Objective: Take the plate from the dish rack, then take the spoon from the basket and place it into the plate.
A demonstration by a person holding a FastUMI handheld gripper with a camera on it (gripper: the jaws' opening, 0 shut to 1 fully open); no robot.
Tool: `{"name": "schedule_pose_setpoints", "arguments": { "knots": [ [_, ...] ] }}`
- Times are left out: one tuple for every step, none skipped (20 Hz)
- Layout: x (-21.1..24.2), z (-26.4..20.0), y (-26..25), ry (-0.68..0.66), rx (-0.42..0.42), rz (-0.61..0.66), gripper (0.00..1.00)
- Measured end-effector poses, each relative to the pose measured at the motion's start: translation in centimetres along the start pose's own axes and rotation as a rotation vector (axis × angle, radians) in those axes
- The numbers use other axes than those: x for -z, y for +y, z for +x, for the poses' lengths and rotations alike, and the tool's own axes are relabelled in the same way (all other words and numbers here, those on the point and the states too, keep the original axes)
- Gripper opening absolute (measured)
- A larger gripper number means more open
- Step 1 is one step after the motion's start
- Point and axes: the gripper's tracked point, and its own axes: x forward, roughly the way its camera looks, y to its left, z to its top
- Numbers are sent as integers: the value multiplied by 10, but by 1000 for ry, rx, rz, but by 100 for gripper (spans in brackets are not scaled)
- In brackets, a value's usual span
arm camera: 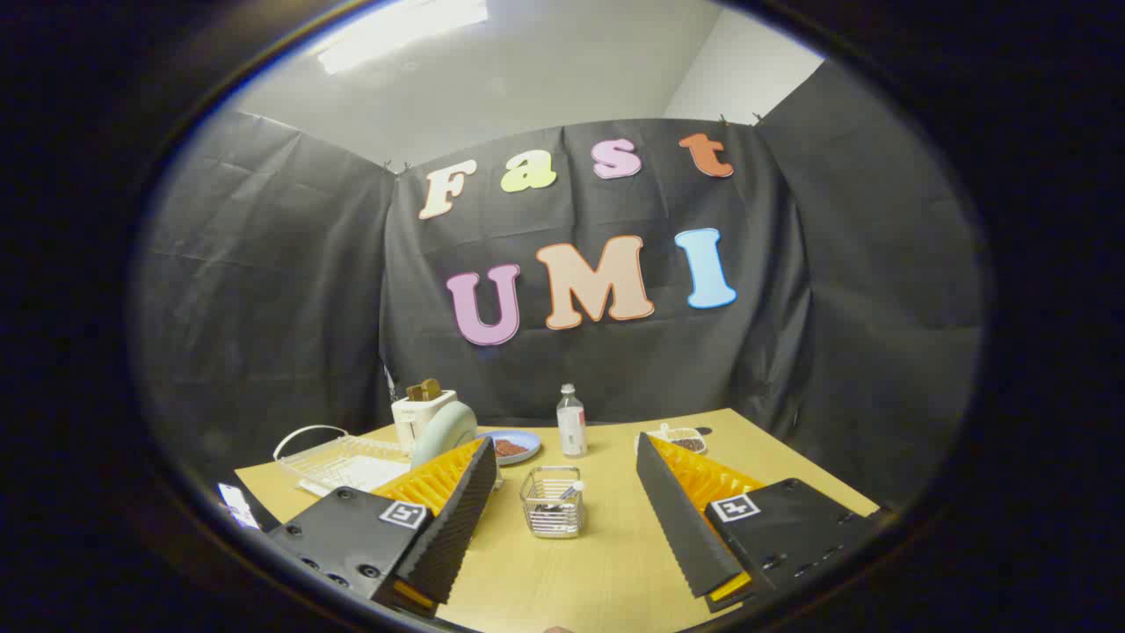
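1. On the far left of the table point(615, 563), about 10 o'clock from the gripper point(562, 479), a white wire dish rack point(338, 457) sits near the table edge, just beyond the left finger.
2. A pale plate point(444, 432) stands upright on edge at the rack's right end, partly hidden behind the left finger tip. Whether it rests in the rack slots or just beside them, cannot tell.
3. Behind the plate, 11 o'clock, a white toaster point(417, 415) with brown toast point(424, 389) sticking out the top, close to the booth wall.
4. Right of the plate, a blue dish point(514, 447) lies flat with something dark reddish on it.
5. Gripper: released, fingers spread wide apart, nothing between the pads, hovering above the tabletop.
6. At 12 o'clock, just ahead of the fingers and between them, a small wire basket point(552, 503) stands on the table. A spoon point(567, 492) leans inside it, pale tip poking up at the basket's right rim.
7. Beyond the basket, a clear bottle point(571, 420) with pale cap stands upright, just right of the blue dish.
8. At 1 o'clock, past the right finger tip, a small clear container point(685, 440) with dark contents sits on the table, partly hidden by that finger.
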Motion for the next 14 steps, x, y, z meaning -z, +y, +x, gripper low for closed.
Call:
{"name": "schedule_pose_setpoints", "arguments": {
  "knots": [
    [0, 0, 0, 1, 0, -3, 100],
    [0, 0, -1, 1, 2, -3, 100],
    [-1, 1, -1, 0, 5, -1, 100],
    [-2, 1, -2, -2, 8, 3, 100],
    [-1, 2, -4, -4, 11, 8, 100],
    [0, 2, -6, -3, 16, 13, 100],
    [-1, 2, -8, -3, 22, 16, 100],
    [0, 2, -10, -3, 30, 17, 100],
    [-1, 2, -13, -4, 37, 18, 100],
    [-2, 1, -15, -5, 44, 20, 100],
    [-2, 1, -17, -3, 49, 24, 100],
    [0, 2, -18, -2, 52, 28, 100],
    [-1, 2, -19, 0, 56, 32, 100],
    [-1, 1, -20, 0, 59, 36, 100]
  ]
}}
